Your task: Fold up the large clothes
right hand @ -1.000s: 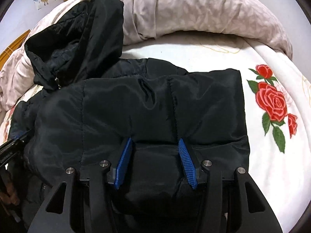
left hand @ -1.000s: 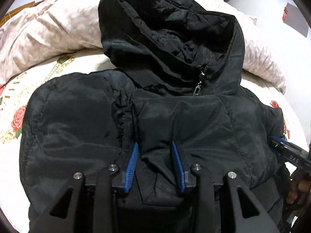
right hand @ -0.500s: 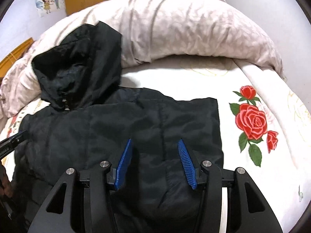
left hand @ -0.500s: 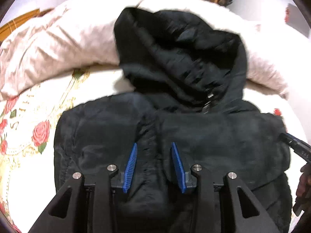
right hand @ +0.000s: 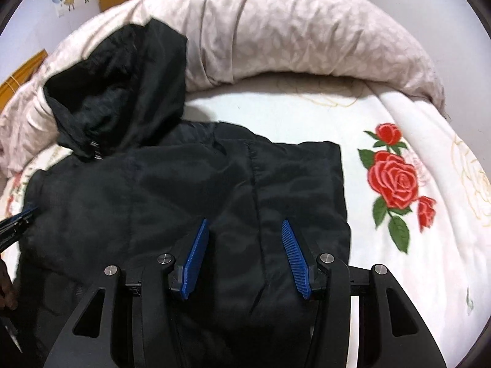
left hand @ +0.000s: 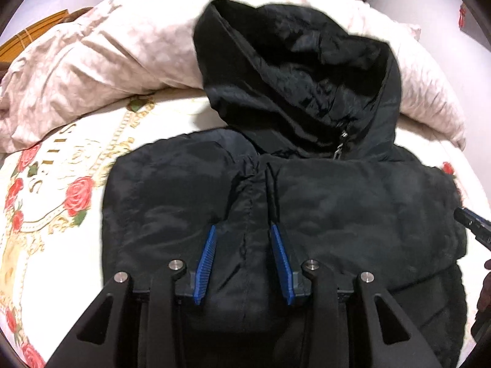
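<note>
- While the bed (left hand: 76,159) filled both views, its white rose-printed sheet (right hand: 399,184) lay flat beneath everything, and a rumpled pale pink quilt (right hand: 291,30) was heaped along the far side.
- Spread across the middle of that sheet lay the black hooded puffer jacket (left hand: 337,208), its body folded into a compact block with straight left and right edges.
- Propped up against the quilt, the jacket's hood (left hand: 291,70) stood open toward the cameras, with the metal zipper pull (left hand: 339,150) hanging at the collar.
- Over the near edge of the jacket hung the left gripper (left hand: 244,245), its blue pads spread apart with only fabric behind them.
- Likewise, the right gripper (right hand: 245,239) hovered over the jacket's right half, its pads wide apart and gripping nothing.
</note>
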Tool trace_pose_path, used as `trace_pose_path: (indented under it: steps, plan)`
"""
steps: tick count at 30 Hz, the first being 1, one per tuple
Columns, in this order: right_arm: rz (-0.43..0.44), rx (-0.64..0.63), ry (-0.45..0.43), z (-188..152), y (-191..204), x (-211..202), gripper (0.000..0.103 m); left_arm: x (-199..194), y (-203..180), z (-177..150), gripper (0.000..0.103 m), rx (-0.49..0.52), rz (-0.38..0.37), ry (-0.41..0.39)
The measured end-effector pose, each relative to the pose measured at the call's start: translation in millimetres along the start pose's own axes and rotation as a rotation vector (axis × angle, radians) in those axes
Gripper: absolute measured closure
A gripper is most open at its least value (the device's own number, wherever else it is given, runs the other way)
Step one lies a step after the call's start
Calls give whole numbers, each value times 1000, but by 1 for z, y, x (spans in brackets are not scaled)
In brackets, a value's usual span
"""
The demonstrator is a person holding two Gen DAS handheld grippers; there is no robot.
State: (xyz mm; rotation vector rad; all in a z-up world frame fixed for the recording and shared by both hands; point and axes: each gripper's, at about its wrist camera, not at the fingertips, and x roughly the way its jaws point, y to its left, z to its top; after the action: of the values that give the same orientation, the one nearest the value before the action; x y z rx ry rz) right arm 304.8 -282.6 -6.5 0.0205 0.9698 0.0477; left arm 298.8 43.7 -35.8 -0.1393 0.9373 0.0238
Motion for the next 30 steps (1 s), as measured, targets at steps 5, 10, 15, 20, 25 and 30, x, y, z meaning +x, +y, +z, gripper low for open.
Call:
trace_pose_path:
  steps: [5, 10, 15, 20, 25, 30]
  plan:
    - [67, 5, -21, -17, 17, -45, 52, -49, 9, -16, 57, -40, -25, -16]
    - [145, -5, -1, -20, 39, -60, 52, -76, 9, -25, 44, -49, -64, -18]
    - [184, -14, -20, 3, 51, -61, 52, -81, 11, -2, 36, -50, -93, -31]
    - [176, -36, -47, 49, 58, -42, 48, -63, 17, 43, 34, -16, -59, -62]
    - [201, -29, -80, 110, 57, -11, 48, -27, 31, 107, 34, -13, -20, -98]
    - [212, -23, -90, 175, 54, 32, 48, 8, 54, 177, 34, -74, -26, -129]
